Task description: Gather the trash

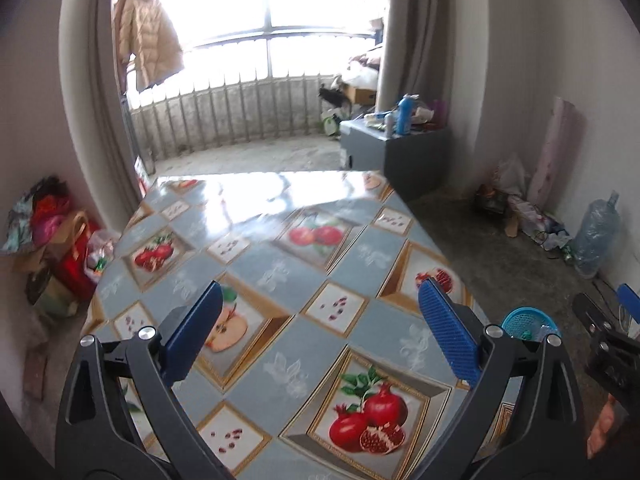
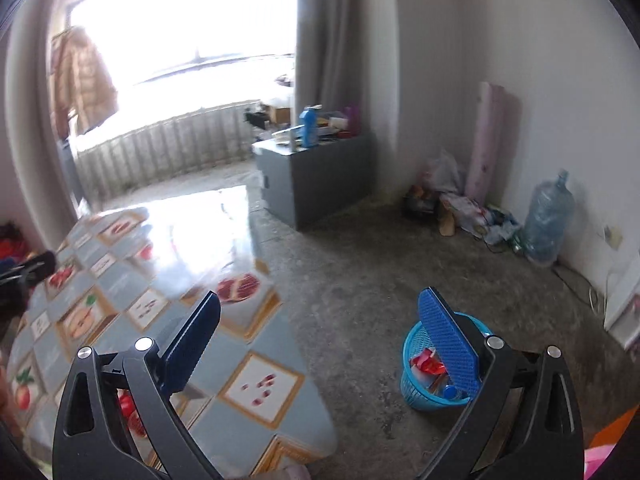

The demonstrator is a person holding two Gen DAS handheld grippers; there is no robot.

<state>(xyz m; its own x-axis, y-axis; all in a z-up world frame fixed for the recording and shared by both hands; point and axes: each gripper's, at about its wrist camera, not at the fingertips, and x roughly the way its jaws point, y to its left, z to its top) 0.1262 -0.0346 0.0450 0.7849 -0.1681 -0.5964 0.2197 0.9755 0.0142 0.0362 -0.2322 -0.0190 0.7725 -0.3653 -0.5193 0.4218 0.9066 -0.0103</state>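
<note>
Above the table edge, the right gripper (image 2: 320,336) is gaping wide with nothing between its jaws; the left gripper (image 1: 320,336) is likewise spread empty over the fruit-patterned tablecloth (image 1: 280,240). Beside the table, the blue mesh basket (image 2: 416,392) is sitting on the floor, holding red wrappers (image 2: 426,364) that are probably light, crinkly and best pinched at an edge.
</note>
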